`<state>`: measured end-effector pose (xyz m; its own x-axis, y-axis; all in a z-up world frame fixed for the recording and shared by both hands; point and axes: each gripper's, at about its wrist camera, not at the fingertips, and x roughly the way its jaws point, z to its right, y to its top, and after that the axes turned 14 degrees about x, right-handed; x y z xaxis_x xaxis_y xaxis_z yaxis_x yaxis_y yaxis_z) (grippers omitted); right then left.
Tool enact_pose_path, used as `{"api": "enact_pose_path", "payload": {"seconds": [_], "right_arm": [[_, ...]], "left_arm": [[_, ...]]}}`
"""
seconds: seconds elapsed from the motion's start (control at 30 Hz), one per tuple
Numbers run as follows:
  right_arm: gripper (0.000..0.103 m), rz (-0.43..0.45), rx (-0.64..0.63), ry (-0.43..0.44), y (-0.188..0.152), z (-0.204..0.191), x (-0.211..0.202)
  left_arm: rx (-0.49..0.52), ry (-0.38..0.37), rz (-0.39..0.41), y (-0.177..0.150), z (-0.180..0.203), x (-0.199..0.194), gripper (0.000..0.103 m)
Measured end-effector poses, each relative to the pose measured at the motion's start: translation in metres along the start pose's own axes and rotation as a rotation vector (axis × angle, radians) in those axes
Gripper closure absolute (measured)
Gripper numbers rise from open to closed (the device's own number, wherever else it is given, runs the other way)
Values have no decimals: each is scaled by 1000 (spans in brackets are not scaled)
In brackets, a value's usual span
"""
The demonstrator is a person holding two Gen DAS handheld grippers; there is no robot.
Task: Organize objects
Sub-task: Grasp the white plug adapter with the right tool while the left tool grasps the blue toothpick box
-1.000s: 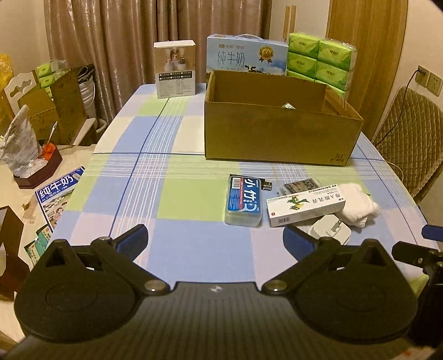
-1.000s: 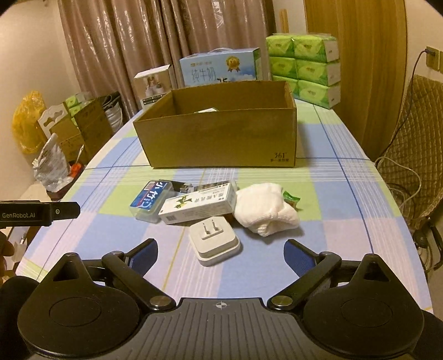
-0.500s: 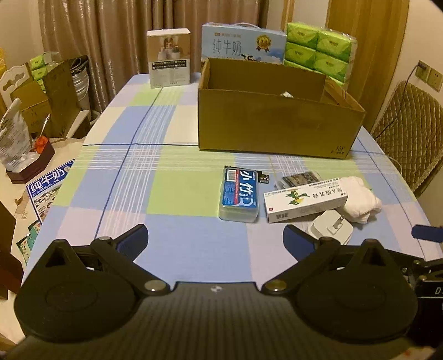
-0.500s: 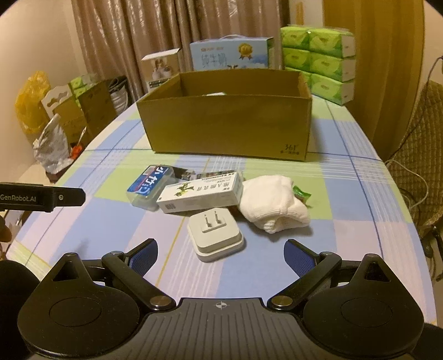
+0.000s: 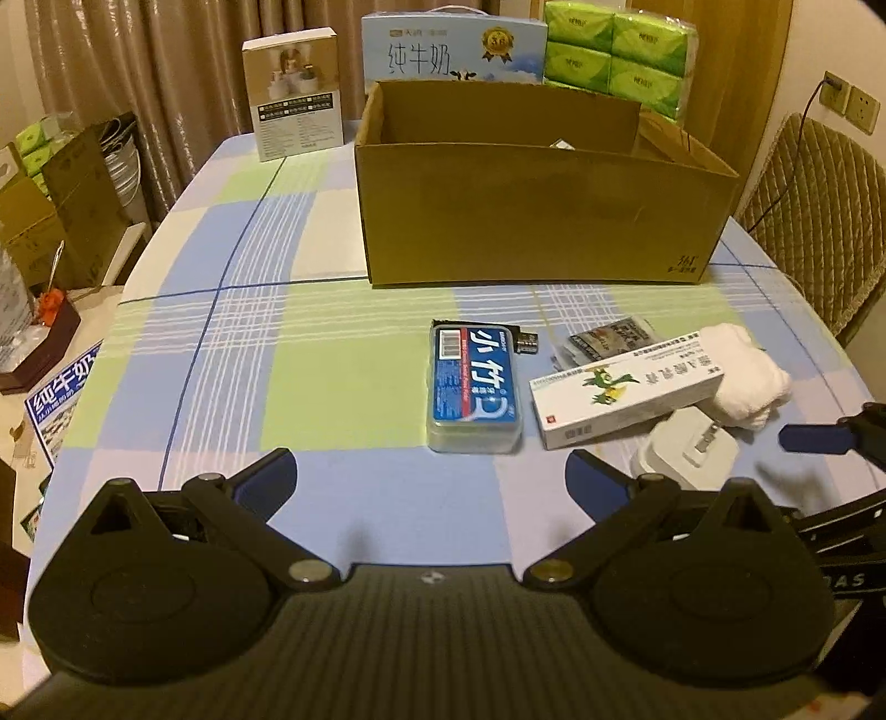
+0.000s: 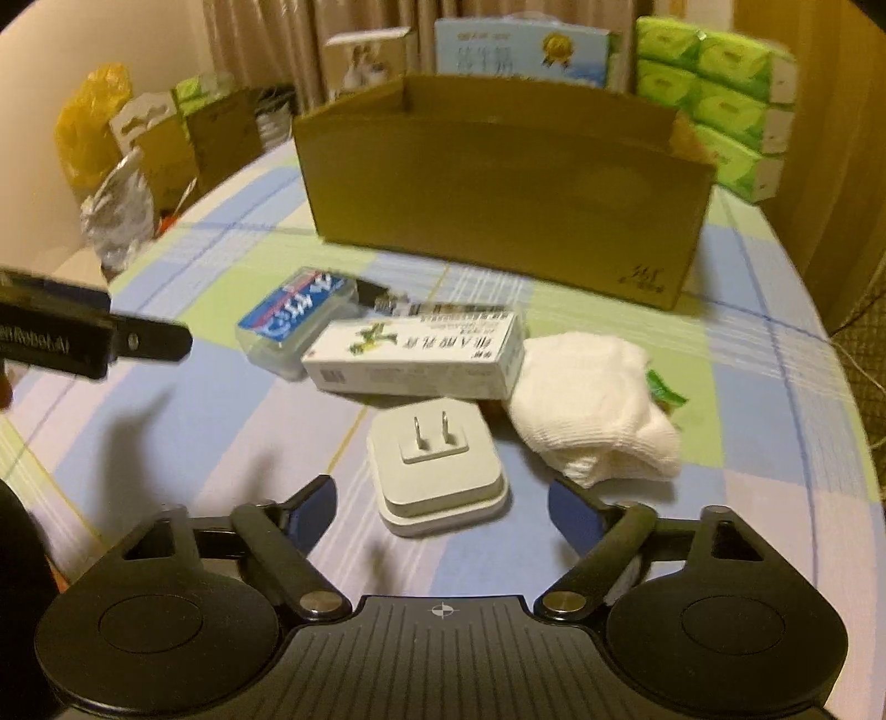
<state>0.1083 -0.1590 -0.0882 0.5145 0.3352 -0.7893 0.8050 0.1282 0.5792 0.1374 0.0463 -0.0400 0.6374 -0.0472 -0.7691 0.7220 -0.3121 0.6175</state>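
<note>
On the checked tablecloth, in front of an open cardboard box (image 5: 531, 221), lie a blue case (image 5: 473, 387), a white medicine carton (image 5: 626, 396), a foil packet (image 5: 609, 338), a rolled white cloth (image 5: 747, 376) and a white plug adapter (image 5: 686, 448). My left gripper (image 5: 429, 482) is open and empty, just short of the blue case. My right gripper (image 6: 446, 507) straddles the near end of the plug adapter (image 6: 437, 471). Its jaws are closing, with a gap still on each side of the adapter. The medicine carton (image 6: 412, 357) and cloth (image 6: 592, 410) lie just beyond.
A milk carton box (image 5: 448, 52), green tissue packs (image 5: 620, 55) and a small white box (image 5: 293, 99) stand behind the cardboard box. A quilted chair (image 5: 808, 210) is at the right. Boxes and bags crowd the floor left of the table. A green wrapper (image 6: 664, 390) peeks from behind the cloth.
Both grippers have come down and forward toward the objects. The right one now has the plug adapter between its fingers, which have narrowed.
</note>
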Motion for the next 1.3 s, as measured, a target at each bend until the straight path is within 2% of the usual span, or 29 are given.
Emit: {"api": "enact_pose_path", "payload": {"seconds": [0.17,0.43,0.6,0.83,0.9,0.97,1.1,1.13,1.17,1.3], "right_arm": [[28,-27,-36,-1,3,-2,20],[41,-39,-38,-5,10,1,42],[41,-31,-12,-9,12,3,43],[41,-22,12,-7,12,6,42],[41,-20,16,-7,12,6,42],[41,-19,21,-6,12,6,42],[41,-15,27,-6,11,6,42],[41,-15,29,-6,11,6,42],[41,-15,32,-6,12,6,42],[41,-16,60,-11,11,10,40]], "left_arm": [[26,-11,-19,6,-4,20,4],[72,-35,-35,16,-4,49,6],[93,-68,-36,26,0,70,20],[123,-80,-10,40,7,96,21],[130,-75,-3,44,6,100,32],[143,-67,-16,47,5,105,37],[149,-88,-30,45,5,111,39],[151,-96,-35,44,5,112,41],[153,-105,-42,42,6,113,48],[148,-101,-51,33,8,106,50]]}}
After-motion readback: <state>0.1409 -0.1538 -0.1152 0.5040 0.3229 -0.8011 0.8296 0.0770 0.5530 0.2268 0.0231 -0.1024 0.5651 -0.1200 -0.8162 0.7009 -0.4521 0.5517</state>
